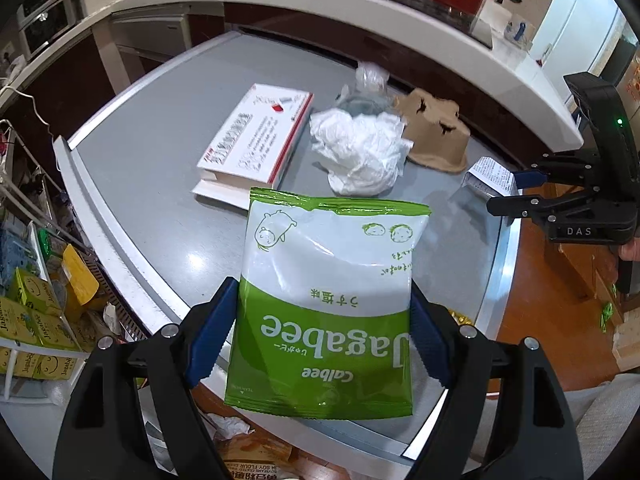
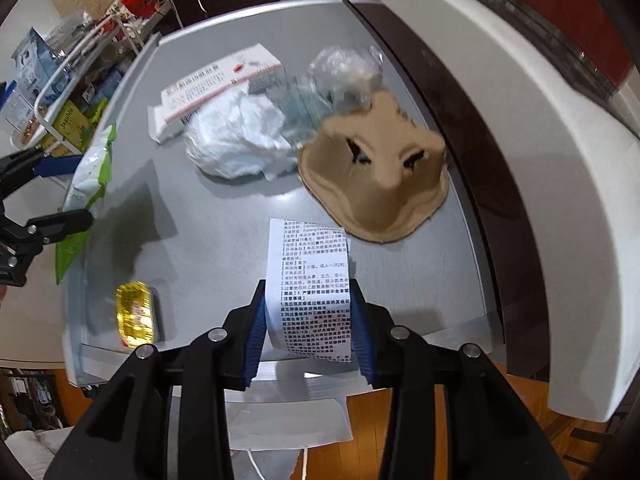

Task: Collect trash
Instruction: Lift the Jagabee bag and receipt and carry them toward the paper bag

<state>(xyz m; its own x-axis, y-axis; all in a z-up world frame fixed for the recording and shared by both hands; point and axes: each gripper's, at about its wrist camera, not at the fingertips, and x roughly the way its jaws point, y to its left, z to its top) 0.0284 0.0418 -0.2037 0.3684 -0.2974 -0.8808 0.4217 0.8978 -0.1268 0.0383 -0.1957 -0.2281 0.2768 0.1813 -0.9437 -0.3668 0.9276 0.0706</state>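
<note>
On the left side we see our left claw (image 1: 320,336) with its blue pads (image 1: 210,336) pressed on both sides of a green and white crinkly snack bag (image 1: 332,300). The claw grips the bag and holds it up over the near edge of the grey desk (image 1: 160,184).

Farther in, toward the back left of the desk, lies a flat white cardboard box with red trim and small print (image 1: 256,140). Just beside it to the right sits a crumpled ball of white tissue paper (image 1: 360,152). Behind the tissue, near the back edge, is a scrunched clear plastic bag (image 1: 370,80). It touches the tissue. Right of the tissue, touching it, rests a bumpy brown paper-pulp tray with two dark slits (image 1: 436,132).

From the right wrist view, a small shiny yellow wrapper (image 2: 135,316) lies near the front left corner of the desk.

On the right side our right claw (image 2: 308,328) is closed on a white paper leaflet full of black print (image 2: 314,280). The blue pads squeeze it from both sides. The leaflet is bent into a curve and is held up above the front edge of the desk, in front of the brown tray. Below the desk edge we see a wooden floor (image 2: 420,412) and a white sheet of paper (image 2: 288,424) lying there.
</note>
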